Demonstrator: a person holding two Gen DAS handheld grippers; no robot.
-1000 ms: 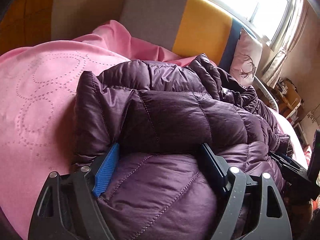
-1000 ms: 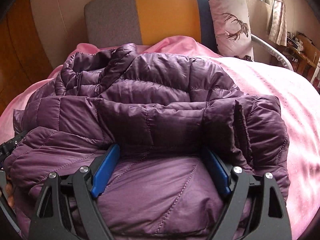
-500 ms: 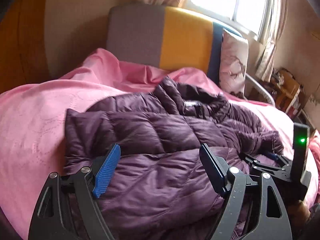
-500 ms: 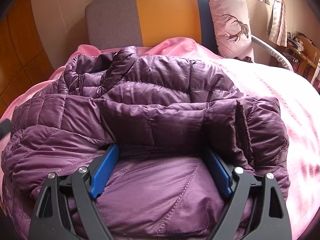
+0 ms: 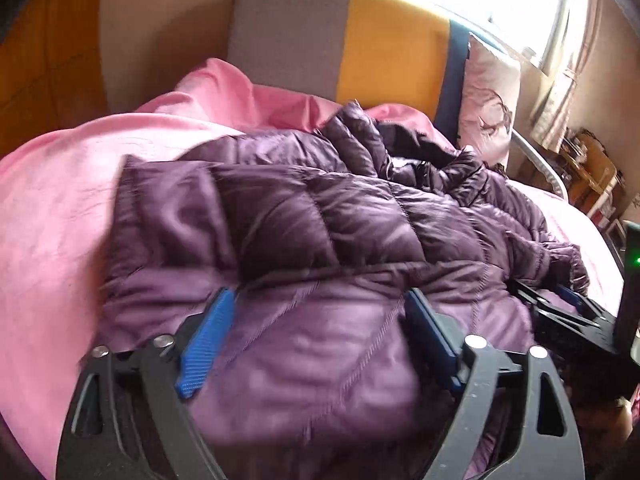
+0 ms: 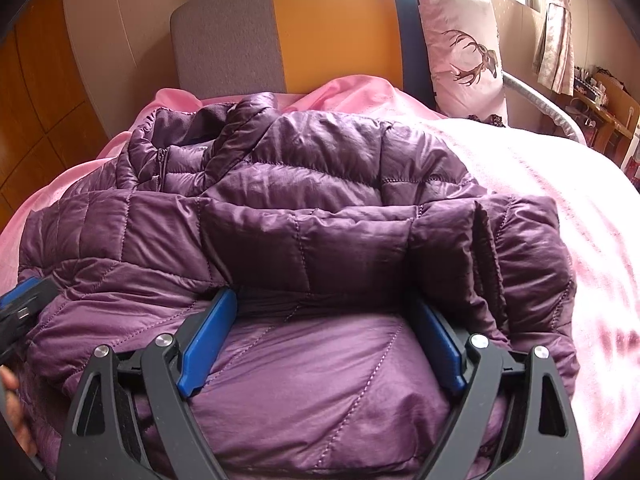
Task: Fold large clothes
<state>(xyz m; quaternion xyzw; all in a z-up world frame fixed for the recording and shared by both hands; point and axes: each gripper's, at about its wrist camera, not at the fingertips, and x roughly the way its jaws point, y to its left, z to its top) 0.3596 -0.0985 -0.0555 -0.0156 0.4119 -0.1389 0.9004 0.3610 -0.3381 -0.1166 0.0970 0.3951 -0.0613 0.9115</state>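
Both grippers, left gripper (image 5: pixel 316 334) and right gripper (image 6: pixel 322 336), are opening over the puffer jacket's (image 6: pixel 320 208) folded hem; next, regrip it for another fold.

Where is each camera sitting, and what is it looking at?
Left wrist: on the left gripper, opening over the purple jacket, facing the headboard; the right gripper shows at the right edge.
Right wrist: on the right gripper, opening above the jacket, facing the headboard; the left gripper and fingers show.
Both share jacket, pink blanket, deer pillow.
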